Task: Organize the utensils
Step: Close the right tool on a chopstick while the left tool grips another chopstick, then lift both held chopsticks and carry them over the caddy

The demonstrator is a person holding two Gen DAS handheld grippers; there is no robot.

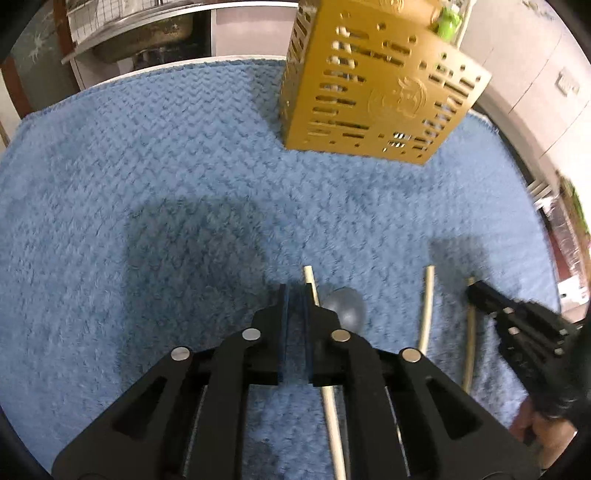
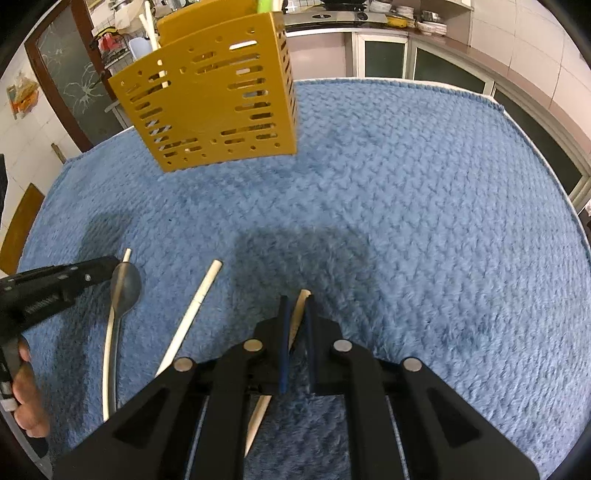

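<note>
A yellow perforated utensil holder (image 1: 376,85) stands at the far side of the blue towel (image 1: 147,177); it also shows in the right wrist view (image 2: 214,99) with a white stick and a green item in it. My left gripper (image 1: 295,291) is nearly shut, low over the towel, beside a white chopstick (image 1: 330,413) and a grey metal spoon (image 1: 345,306). Another white chopstick (image 1: 426,306) lies to the right. My right gripper (image 2: 297,299) is shut on a wooden chopstick (image 2: 295,325). The spoon (image 2: 125,288) and a white chopstick (image 2: 192,314) lie to its left.
The towel (image 2: 424,206) covers a white table. A sink unit (image 1: 140,33) stands behind it. Kitchen cabinets and a counter with dishes (image 2: 406,22) run along the back wall. A dark door (image 2: 70,74) is at the left.
</note>
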